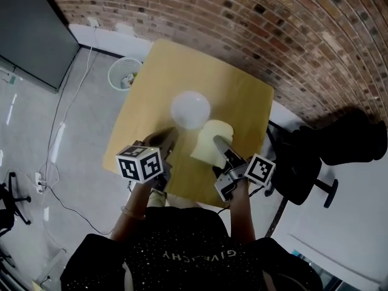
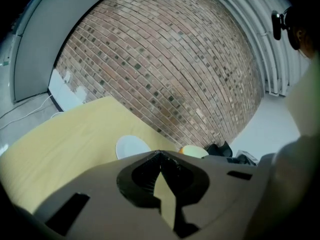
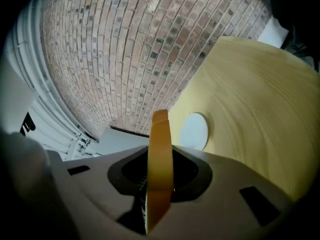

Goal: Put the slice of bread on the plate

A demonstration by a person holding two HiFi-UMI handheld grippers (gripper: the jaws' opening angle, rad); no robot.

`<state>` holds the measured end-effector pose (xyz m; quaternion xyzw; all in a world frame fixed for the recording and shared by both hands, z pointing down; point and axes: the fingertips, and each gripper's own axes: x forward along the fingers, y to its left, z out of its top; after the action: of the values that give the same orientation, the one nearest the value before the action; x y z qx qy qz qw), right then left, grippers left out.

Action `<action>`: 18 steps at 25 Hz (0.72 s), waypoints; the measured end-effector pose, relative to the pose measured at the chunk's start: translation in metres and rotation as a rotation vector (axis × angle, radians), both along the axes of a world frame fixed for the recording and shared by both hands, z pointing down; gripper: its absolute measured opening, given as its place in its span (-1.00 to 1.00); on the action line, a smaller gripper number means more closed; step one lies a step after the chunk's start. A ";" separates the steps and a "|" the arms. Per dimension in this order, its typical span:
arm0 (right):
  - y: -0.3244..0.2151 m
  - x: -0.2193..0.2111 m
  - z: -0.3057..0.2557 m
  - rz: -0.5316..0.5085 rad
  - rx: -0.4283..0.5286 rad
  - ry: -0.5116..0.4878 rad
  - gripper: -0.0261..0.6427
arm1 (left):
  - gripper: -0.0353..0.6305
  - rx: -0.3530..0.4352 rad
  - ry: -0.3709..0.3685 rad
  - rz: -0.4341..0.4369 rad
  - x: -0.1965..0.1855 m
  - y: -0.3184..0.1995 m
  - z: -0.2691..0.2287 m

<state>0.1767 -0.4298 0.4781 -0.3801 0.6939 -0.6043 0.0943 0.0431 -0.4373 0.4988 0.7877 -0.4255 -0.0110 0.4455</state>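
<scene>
A pale slice of bread (image 1: 209, 144) hangs over the near right part of the yellow table (image 1: 157, 71), with my right gripper (image 1: 218, 142) shut on its near edge. In the right gripper view the slice (image 3: 160, 149) stands edge-on between the jaws. The round white plate (image 1: 190, 109) lies bare at the table's middle, just beyond the bread and to its left; it also shows as the plate (image 3: 193, 131) and the plate (image 2: 131, 146). My left gripper (image 1: 169, 138) hovers just short of the plate's near left rim, its jaw tips together and nothing between them.
A white wastebasket (image 1: 124, 73) stands on the floor beyond the table's far left corner. A black office chair (image 1: 315, 156) sits close to the table's right side. A brick wall (image 1: 242, 17) runs behind, a dark panel (image 1: 30, 29) stands left, and cables cross the floor.
</scene>
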 end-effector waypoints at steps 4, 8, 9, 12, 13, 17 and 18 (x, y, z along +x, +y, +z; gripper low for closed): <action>-0.034 0.001 0.019 -0.035 -0.023 0.058 -0.63 | -0.86 -0.018 0.029 -0.005 0.006 -0.022 0.019; -0.067 -0.003 0.039 -0.068 -0.051 0.079 -0.63 | -0.86 -0.036 -0.001 -0.032 0.009 -0.043 0.041; -0.075 -0.006 0.045 -0.081 -0.056 0.094 -0.63 | -0.86 -0.040 -0.007 -0.042 0.008 -0.047 0.045; -0.097 -0.022 0.058 -0.128 -0.063 0.106 -0.63 | -0.86 -0.048 -0.003 -0.080 0.001 -0.056 0.052; -0.103 -0.031 0.062 -0.133 -0.071 0.082 -0.63 | -0.86 -0.049 0.001 -0.093 -0.002 -0.058 0.053; -0.123 -0.059 0.081 -0.148 -0.113 0.039 -0.63 | -0.86 -0.055 -0.001 -0.132 -0.014 -0.057 0.057; -0.126 -0.066 0.085 -0.155 -0.118 0.035 -0.63 | -0.86 -0.058 -0.001 -0.137 -0.017 -0.055 0.058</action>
<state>0.1109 -0.5554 0.5627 -0.3408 0.6861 -0.6426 0.0125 0.0265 -0.4921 0.5564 0.7433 -0.4789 -0.0286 0.4662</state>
